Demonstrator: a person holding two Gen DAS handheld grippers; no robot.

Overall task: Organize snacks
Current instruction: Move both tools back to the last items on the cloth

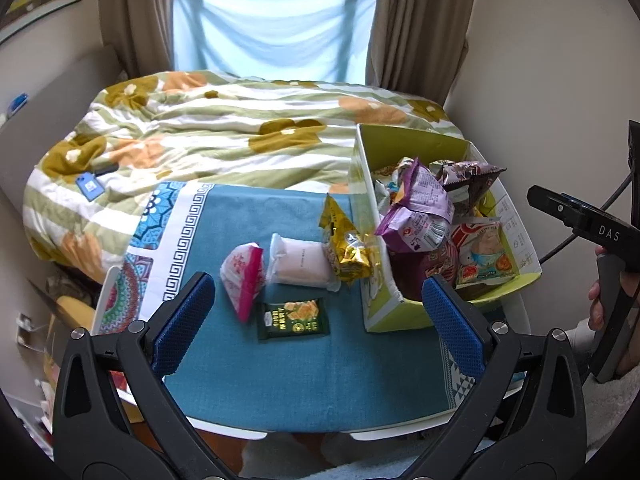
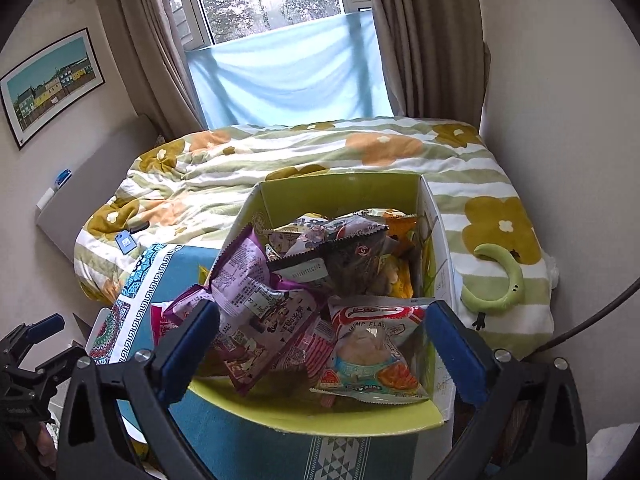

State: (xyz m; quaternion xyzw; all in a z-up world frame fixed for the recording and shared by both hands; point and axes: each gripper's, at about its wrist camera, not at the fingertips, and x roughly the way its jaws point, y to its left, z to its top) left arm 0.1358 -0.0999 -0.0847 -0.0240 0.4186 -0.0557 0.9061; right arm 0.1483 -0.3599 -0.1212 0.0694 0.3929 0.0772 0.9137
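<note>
Left hand-held gripper (image 1: 316, 308) jaws apart, empty, over dark green cracker packet (image 1: 293, 319) lower centre, likely next pick; right hand-held gripper (image 2: 322, 344) spread wide, empty, above green box (image 2: 340, 420) holding shrimp-flavour snack bag (image 2: 370, 354)

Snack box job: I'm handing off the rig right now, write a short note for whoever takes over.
Left gripper: open, empty, hovering over the blue cloth near the loose packets.
Right gripper: open, empty, hovering over the green cardboard box.
In the box: purple packets, a dark brown packet, a red-and-white shrimp-flavour packet and others beneath.
Left on the cloth: a pink packet, a white wrapped packet, a dark green cracker packet, and a gold packet leaning on the box's outer wall.
Left to do: move those four into the box.
</note>
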